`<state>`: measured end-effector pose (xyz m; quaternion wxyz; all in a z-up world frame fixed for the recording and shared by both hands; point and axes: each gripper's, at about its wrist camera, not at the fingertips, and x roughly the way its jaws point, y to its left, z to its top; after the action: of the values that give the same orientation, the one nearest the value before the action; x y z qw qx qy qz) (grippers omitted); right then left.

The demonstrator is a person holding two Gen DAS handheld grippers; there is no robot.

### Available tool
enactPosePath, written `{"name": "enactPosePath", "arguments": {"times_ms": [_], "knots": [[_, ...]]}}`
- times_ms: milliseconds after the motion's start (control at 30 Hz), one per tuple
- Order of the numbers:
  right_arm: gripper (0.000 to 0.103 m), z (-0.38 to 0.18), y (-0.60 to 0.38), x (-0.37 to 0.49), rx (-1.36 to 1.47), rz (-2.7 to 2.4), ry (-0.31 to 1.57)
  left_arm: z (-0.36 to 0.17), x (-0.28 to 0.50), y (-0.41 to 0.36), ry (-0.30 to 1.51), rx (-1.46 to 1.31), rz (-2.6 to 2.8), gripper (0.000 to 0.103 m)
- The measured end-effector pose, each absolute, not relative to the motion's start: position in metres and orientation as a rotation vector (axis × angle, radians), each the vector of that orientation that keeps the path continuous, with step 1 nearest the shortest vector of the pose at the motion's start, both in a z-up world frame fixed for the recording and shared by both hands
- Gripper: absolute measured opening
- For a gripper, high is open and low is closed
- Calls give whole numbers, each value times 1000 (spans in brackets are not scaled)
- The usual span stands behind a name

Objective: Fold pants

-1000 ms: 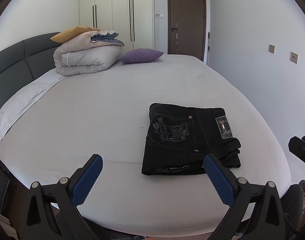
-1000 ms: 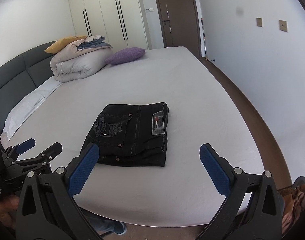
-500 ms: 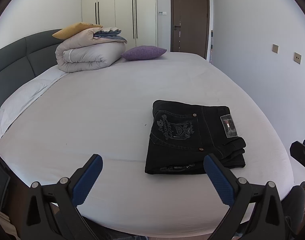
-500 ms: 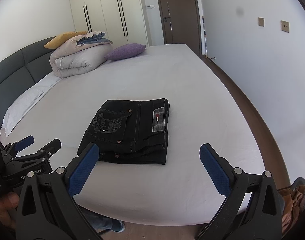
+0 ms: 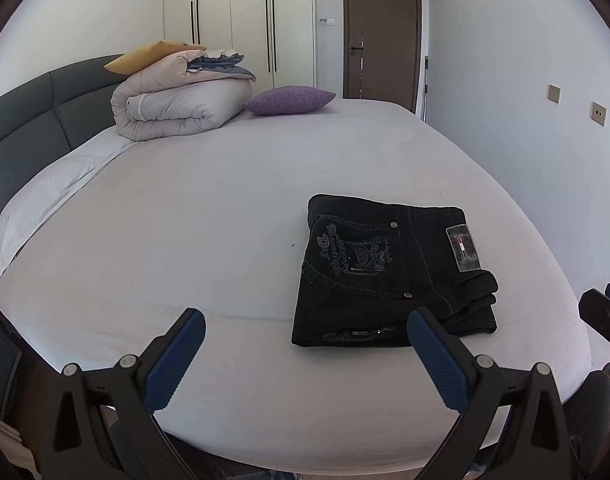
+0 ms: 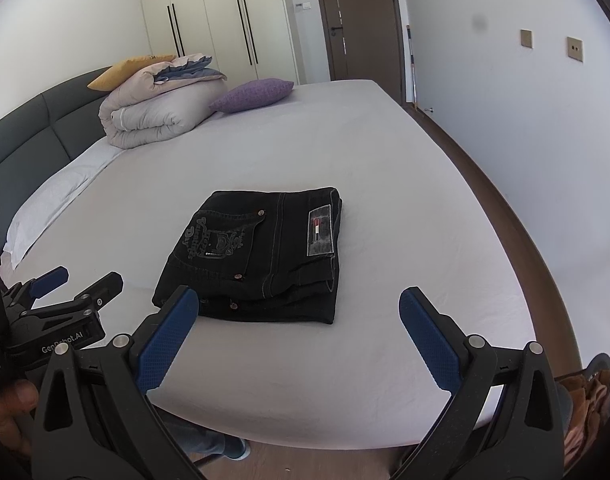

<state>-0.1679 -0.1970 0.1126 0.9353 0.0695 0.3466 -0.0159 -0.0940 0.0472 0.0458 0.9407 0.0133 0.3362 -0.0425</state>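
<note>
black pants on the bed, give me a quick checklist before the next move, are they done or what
1. black pants folded into a compact stack: ok.
2. Stack lies flat on the bed, clear of its edge: ok.
3. Layers squared up: not ok, lower layers stick out at the right edge in the left wrist view.
4. left gripper open, holding nothing: ok.
5. right gripper open, holding nothing: ok.
6. Space around the stack free; folded duvet and purple pillow lie far off at the headboard end: ok.
</note>
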Motion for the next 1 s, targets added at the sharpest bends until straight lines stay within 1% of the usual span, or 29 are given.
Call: {"name": "enactPosePath", "arguments": {"times_ms": [1000], "knots": [[102,87,-192,-147,147,-28,762,29,-82,46,743,43,-64,103]]}}
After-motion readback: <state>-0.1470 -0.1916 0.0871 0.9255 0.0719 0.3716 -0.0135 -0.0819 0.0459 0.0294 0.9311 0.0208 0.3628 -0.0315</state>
